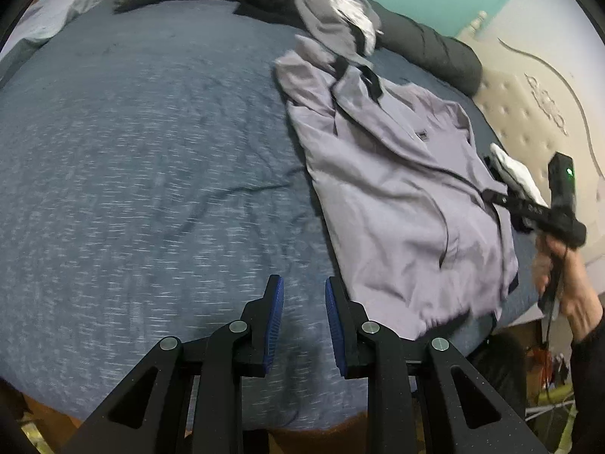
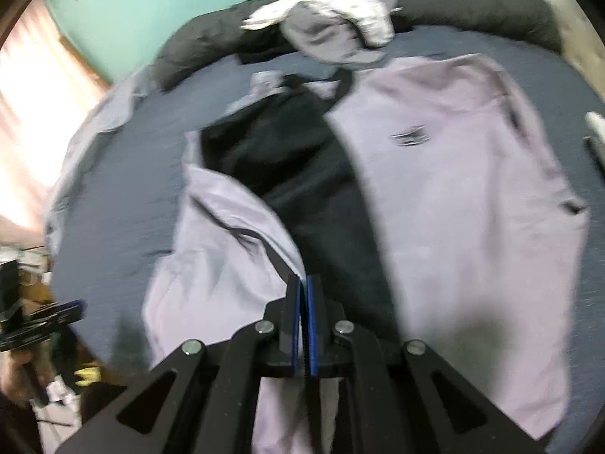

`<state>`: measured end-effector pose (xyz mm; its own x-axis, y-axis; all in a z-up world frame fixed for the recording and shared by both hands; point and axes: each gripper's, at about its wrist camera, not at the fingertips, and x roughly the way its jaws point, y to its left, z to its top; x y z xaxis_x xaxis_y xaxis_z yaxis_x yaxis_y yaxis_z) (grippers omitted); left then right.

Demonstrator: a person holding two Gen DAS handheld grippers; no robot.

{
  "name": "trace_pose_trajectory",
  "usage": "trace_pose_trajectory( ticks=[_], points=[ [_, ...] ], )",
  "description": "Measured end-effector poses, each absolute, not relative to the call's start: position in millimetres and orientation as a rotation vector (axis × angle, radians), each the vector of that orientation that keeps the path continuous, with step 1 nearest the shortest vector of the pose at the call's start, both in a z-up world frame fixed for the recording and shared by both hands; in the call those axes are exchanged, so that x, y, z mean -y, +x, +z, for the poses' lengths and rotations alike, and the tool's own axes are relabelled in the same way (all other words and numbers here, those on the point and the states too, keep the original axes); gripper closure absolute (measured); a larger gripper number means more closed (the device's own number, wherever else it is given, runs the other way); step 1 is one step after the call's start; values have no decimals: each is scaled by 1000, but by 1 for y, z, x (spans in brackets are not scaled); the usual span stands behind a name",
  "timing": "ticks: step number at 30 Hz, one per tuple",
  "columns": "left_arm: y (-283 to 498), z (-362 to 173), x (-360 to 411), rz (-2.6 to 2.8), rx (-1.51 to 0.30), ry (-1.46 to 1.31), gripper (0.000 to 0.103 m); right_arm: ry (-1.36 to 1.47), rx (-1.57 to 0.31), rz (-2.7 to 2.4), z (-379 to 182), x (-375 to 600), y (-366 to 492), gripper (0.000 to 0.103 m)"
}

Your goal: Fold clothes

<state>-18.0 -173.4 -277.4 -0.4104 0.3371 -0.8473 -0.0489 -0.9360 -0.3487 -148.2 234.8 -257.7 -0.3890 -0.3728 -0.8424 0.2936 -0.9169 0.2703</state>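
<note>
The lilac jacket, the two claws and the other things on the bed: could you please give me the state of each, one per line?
Lilac jacket: lying on the bed, front open, dark lining showing, one front panel lifted.
Right claw: shut on the jacket's front edge.
Left claw: open, holding nothing, over the blue bedspread.
Grey and white clothes: crumpled in a heap, unfolded.
Dark bolster: lying along the far edge.

A bed with a blue heathered cover carries a lavender jacket right of the left gripper, a dark bolster beyond.
</note>
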Motion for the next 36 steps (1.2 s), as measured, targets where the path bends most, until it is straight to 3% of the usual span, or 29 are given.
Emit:
trace_pose_trajectory(
  ticks=[10,15,20,23,30,31,33,36],
  points=[
    [-35,-306,123,2297,383,-1597,77,1553,57,-2383,-289,-268,-156,96],
    [-39,-321,102,2234,409,-1601,61,1529,68,-2417,-282,-280,-150,91],
    [-45,-333,85,2197,439,-1590,58,1475,143,-2399,-264,-297,-139,76],
    [-47,-338,76,2177,449,-1589,51,1469,111,-2390,-258,-301,-131,76],
    [-54,-358,61,2151,436,-1633,52,1492,125,-2402,-258,-321,-123,76],
    [-54,-360,60,2152,426,-1631,53,1495,133,-2406,-258,-325,-122,76],
    [-53,-363,56,2154,396,-1629,82,1500,144,-2410,-258,-331,-120,76],
    [-51,-364,51,2149,370,-1629,96,1507,145,-2415,-258,-337,-118,76]
  ],
)
